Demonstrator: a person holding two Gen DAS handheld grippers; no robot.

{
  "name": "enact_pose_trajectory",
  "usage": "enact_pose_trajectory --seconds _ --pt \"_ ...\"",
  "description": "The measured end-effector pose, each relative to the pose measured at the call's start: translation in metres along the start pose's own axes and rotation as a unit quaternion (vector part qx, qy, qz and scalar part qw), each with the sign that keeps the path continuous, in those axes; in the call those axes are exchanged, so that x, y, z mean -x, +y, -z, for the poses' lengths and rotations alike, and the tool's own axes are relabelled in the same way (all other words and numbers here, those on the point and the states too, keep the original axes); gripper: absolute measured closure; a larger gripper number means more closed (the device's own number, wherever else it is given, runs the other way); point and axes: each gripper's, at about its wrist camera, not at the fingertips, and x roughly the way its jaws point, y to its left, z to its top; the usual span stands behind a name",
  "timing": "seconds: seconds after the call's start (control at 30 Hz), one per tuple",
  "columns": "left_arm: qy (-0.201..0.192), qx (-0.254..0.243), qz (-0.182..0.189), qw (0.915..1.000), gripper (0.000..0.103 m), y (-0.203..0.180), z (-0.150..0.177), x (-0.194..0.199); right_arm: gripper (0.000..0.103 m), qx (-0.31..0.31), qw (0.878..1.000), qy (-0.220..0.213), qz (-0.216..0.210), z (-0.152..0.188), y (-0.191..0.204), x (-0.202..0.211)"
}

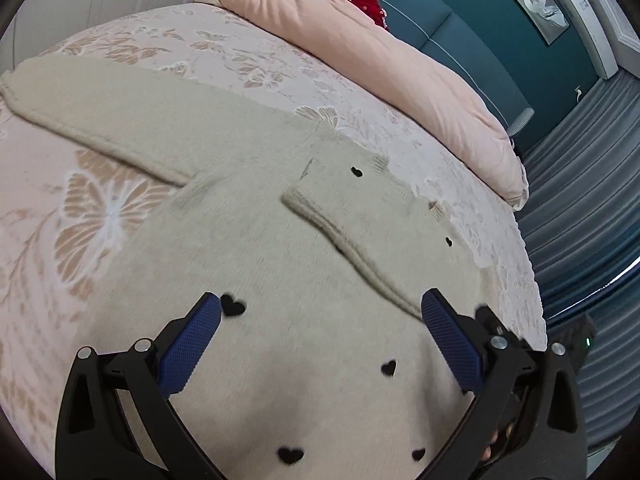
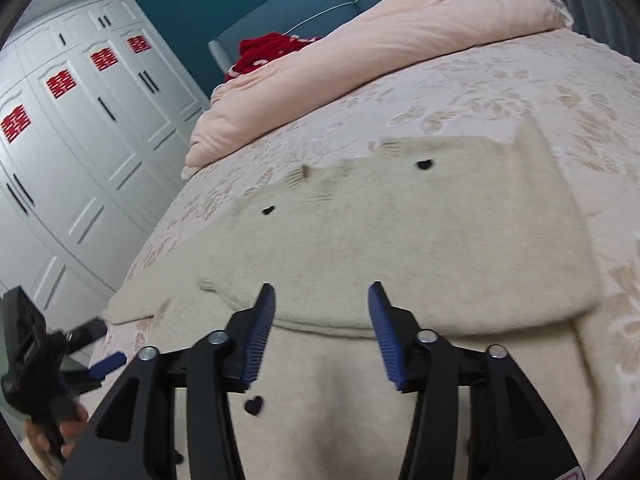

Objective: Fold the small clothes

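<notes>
Both empty and spread wide, the left hand-held gripper (image 1: 320,312) and right hand-held gripper (image 2: 322,300) hover over the sweater (image 1: 280,280); best pinch the sleeve (image 1: 120,120) ahead-left and fold it inward flat.

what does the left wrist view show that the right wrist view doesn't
Only the left wrist view shows the sweater's outstretched sleeve, the grey curtain and the open left gripper.

Only the right wrist view shows the white wardrobe and the open right gripper.

Both show the cream sweater with black hearts, the pink duvet, the red garment and the floral bedspread.
</notes>
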Motion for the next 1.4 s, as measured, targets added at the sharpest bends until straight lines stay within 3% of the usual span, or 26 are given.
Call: enact_pose_trajectory --seconds 0.07,0.17,0.23,0.3,0.33,0.37,0.4,0.43,0.53,0.57,0.63,0.67,0.73,0.77,0.8,0.87,0.9,0.93,0.97,1.0,1.07,1.1,1.17,1.23,1.4 --pt "0.030 0.028 0.021 0.9989 0.005 -0.003 -0.018 -0.035 0.041 -0.053 0.998 -0.006 0.019 -0.001 -0.036 0.014" --pt "0.049 0.079 0.024 0.9953 0.006 -0.003 -0.035 -0.084 0.041 -0.114 0.993 0.001 0.033 -0.004 -0.079 0.017" --pt "0.060 0.102 0.012 0.9930 0.014 -0.003 -0.037 -0.109 0.041 -0.140 0.990 0.010 0.027 -0.005 -0.094 0.008" --pt "0.056 0.102 -0.023 0.9929 0.046 -0.006 -0.039 -0.124 0.041 -0.167 0.986 0.015 0.020 -0.007 -0.102 -0.005" --pt "0.046 0.092 -0.035 0.9941 0.054 -0.010 -0.040 -0.125 0.042 -0.172 0.985 0.014 0.020 -0.009 -0.101 -0.011" --pt "0.042 0.079 -0.033 0.9955 0.076 -0.013 -0.043 -0.126 0.044 -0.174 0.984 0.012 0.025 -0.011 -0.100 -0.014" --pt "0.044 0.066 -0.032 0.9963 0.088 -0.016 -0.045 -0.127 0.053 -0.174 0.984 0.005 0.029 -0.014 -0.098 -0.014" --pt "0.043 0.060 -0.026 0.9969 0.088 -0.016 -0.047 -0.126 0.065 -0.178 0.984 0.000 0.029 -0.017 -0.096 -0.013" --pt "0.023 0.057 -0.013 0.9980 0.090 -0.014 -0.050 -0.113 0.064 -0.212 0.977 -0.012 -0.003 -0.015 -0.095 0.002" --pt "0.020 0.056 -0.012 0.9982 0.090 -0.012 -0.049 -0.109 0.060 -0.215 0.977 -0.011 -0.006 -0.009 -0.094 0.008" --pt "0.017 0.056 -0.004 0.9983 0.089 -0.007 -0.046 -0.105 0.042 -0.204 0.979 0.000 -0.001 0.006 -0.089 0.012" --pt "0.024 0.061 -0.006 0.9978 0.088 -0.004 -0.044 -0.107 0.040 -0.194 0.981 0.009 0.007 0.012 -0.087 0.011" --pt "0.041 0.079 -0.007 0.9960 0.075 0.003 -0.041 -0.114 0.039 -0.172 0.984 0.032 0.026 0.018 -0.086 0.001" --pt "0.042 0.093 -0.011 0.9947 0.058 0.007 -0.040 -0.115 0.039 -0.171 0.984 0.032 0.033 0.018 -0.088 -0.002" --pt "0.036 0.112 0.000 0.9931 0.049 0.010 -0.039 -0.115 0.039 -0.179 0.983 0.025 0.031 0.015 -0.091 -0.004" --pt "0.032 0.139 0.008 0.9897 0.043 0.010 -0.042 -0.119 0.037 -0.203 0.979 0.003 0.028 0.004 -0.098 -0.005" --pt "0.033 0.145 0.004 0.9889 0.047 0.008 -0.045 -0.122 0.038 -0.214 0.976 -0.009 0.029 -0.004 -0.102 -0.006" --pt "0.028 0.145 0.006 0.9890 0.057 0.004 -0.049 -0.124 0.060 -0.221 0.975 -0.019 0.023 -0.012 -0.105 -0.006" --pt "0.025 0.139 0.024 0.9897 0.093 -0.001 -0.055 -0.125 0.082 -0.223 0.974 -0.028 0.018 -0.020 -0.106 -0.003" --pt "0.021 0.127 0.037 0.9910 0.095 -0.008 -0.061 -0.123 0.094 -0.223 0.974 -0.046 0.010 -0.027 -0.106 0.003" --pt "-0.015 0.100 0.042 0.9940 0.095 -0.020 -0.067 -0.110 0.095 -0.206 0.975 -0.081 0.011 -0.031 -0.106 0.016" --pt "-0.027 0.082 0.028 0.9959 0.095 -0.023 -0.067 -0.107 0.096 -0.190 0.978 -0.069 0.042 -0.028 -0.110 0.010" --pt "-0.017 0.048 -0.012 0.9986 0.095 -0.021 -0.062 -0.117 0.097 -0.199 0.976 0.010 0.086 -0.011 -0.132 -0.020" --pt "0.007 0.049 -0.040 0.9980 0.095 -0.005 -0.052 -0.130 0.099 -0.214 0.975 -0.006 0.062 -0.001 -0.137 -0.009" --pt "-0.014 0.045 -0.014 0.9988 0.093 0.014 -0.033 -0.126 0.087 -0.149 0.980 -0.070 0.108 -0.009 -0.093 0.036"
